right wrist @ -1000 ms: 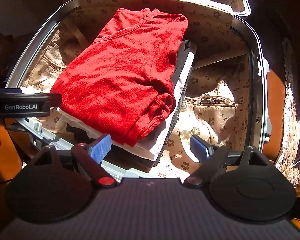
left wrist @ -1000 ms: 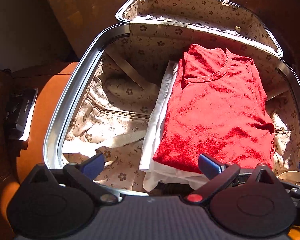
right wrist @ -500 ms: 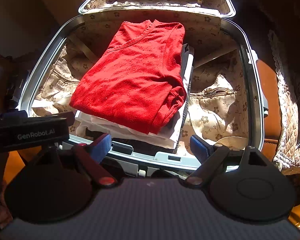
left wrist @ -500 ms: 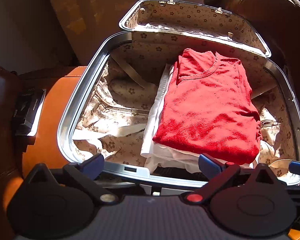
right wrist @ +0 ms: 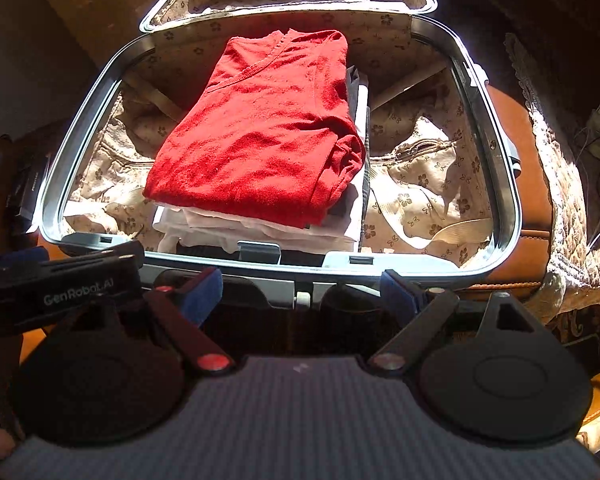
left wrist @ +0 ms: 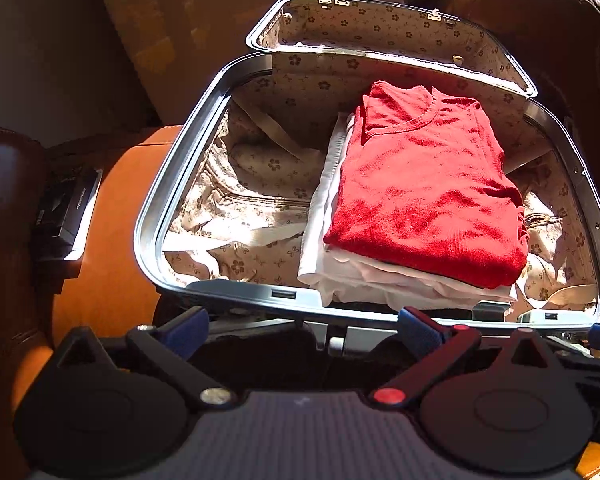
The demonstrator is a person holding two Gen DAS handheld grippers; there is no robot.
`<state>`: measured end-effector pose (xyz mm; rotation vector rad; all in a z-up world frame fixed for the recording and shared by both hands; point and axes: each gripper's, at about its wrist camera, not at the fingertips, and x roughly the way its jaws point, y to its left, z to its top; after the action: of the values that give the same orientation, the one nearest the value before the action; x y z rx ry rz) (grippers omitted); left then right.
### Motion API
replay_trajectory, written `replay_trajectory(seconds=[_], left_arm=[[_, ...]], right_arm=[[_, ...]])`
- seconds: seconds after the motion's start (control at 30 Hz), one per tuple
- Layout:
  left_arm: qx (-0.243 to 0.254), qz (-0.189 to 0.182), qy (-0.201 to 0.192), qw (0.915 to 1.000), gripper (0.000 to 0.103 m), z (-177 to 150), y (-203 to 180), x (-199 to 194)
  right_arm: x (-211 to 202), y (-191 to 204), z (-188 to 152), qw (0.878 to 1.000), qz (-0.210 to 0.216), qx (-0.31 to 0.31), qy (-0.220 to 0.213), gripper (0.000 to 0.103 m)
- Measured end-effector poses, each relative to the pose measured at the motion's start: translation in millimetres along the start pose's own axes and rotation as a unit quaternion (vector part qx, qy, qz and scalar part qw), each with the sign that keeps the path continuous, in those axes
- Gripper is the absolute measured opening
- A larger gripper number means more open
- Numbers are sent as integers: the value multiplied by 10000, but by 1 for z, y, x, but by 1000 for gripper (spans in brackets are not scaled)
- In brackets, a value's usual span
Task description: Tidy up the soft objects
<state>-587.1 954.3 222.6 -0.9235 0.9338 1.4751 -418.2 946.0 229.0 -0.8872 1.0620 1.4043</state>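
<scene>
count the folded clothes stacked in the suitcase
At least 3, all in one stack in the suitcase: red sweater on top, white garment under it, and a dark garment edging out on the stack's right. Others may be hidden lower down.

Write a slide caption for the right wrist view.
Open right gripper facing folded red sweater stacked in floral-lined suitcase.

Fuzzy red knit sweater (left wrist: pixel 424 184), smooth white folded cloth (left wrist: pixel 340 276), shiny metal-rimmed suitcase (left wrist: pixel 156 196), floral fabric lining (left wrist: pixel 260 184)
</scene>
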Motion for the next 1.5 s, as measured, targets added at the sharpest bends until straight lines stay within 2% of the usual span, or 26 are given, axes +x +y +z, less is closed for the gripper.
replay_trajectory(seconds=[0.13, 0.4, 0.7, 0.9, 1.13, 1.27, 1.5], left_arm=[[-62, 12, 22, 10000, 102, -6, 7, -2], [-145, 150, -228, 9995, 103, -24, 8, -21], [-109, 248, -421, 9987, 103, -55, 7, -52], [-172, 151, -482, 9986, 103, -71, 10, -71], [-45, 214, -699, 9973, 103, -73, 12, -99], [-126, 144, -738, 9971, 103, -71, 16, -111], [-107, 258, -867, 9958, 103, -68, 19, -128]], right_arm=[[-2, 3, -7, 10000, -24, 32, -15, 93], [-9, 6, -30, 10000, 68, -51, -29, 93], [-36, 9, -66, 9993, 152, -112, -325, 93], [-54, 8, -84, 9988, 99, -164, -444, 93], [-77, 11, -91, 9977, 147, -160, -648, 93], [-90, 11, -91, 9969, 147, -135, -758, 93], [-104, 11, -90, 9958, 183, -80, -893, 93]])
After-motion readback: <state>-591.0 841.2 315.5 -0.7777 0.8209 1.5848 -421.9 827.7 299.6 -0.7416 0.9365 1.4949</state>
